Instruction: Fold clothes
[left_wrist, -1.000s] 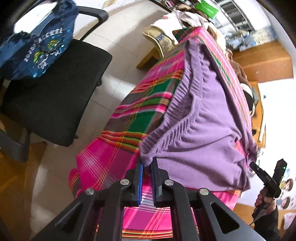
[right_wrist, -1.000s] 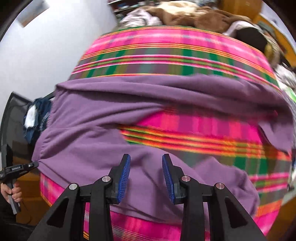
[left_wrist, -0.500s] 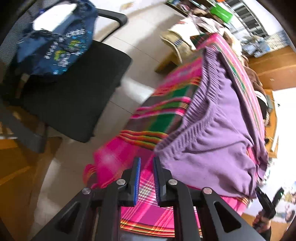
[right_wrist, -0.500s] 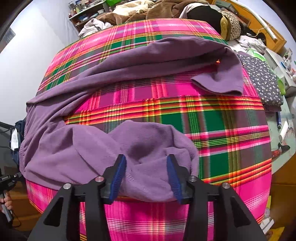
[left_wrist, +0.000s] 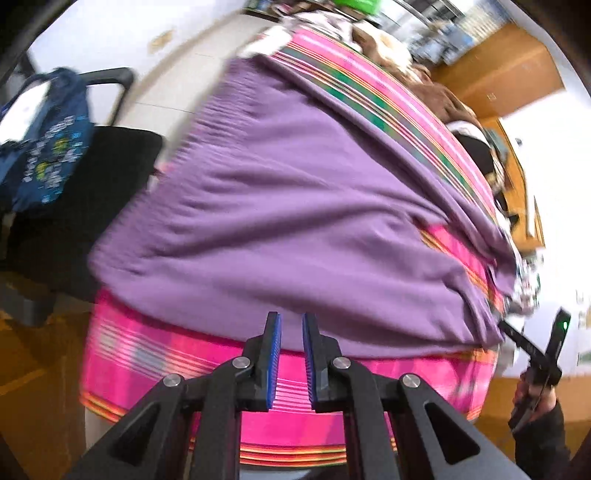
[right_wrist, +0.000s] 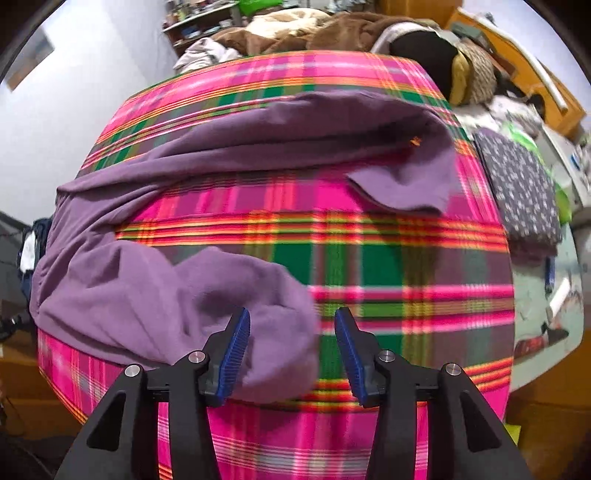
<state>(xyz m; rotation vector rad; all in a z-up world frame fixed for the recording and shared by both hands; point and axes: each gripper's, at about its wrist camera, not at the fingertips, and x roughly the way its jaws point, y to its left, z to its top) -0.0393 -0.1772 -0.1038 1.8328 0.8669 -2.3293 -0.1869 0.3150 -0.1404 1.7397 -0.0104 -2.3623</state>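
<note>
Purple trousers (left_wrist: 295, 203) lie spread on a pink and green plaid cloth (left_wrist: 166, 354), waistband to the left. My left gripper (left_wrist: 291, 321) hovers over their near edge; its jaws are closing, a narrow gap still shows and nothing is between them. In the right wrist view one trouser leg (right_wrist: 406, 184) runs along the far side, and the other leg (right_wrist: 221, 295) is bunched in a lump near the front. My right gripper (right_wrist: 291, 317) stands wide open above that lump's right edge, its pads clear of the fabric. The left wrist view shows the right gripper (left_wrist: 535, 350) low on the right.
A black office chair (left_wrist: 92, 184) with a blue bag (left_wrist: 48, 140) stands left of the table. A folded dark dotted garment (right_wrist: 517, 192) lies to the right on the cloth (right_wrist: 369, 266). Piled clothes (right_wrist: 314, 29) crowd the far end, and wooden furniture (left_wrist: 498, 66) stands beyond.
My left gripper let go of the waistband corner and swung right along the near edge. My right gripper spread its jaws and shifted right, leaving the bunched leg lying on the cloth.
</note>
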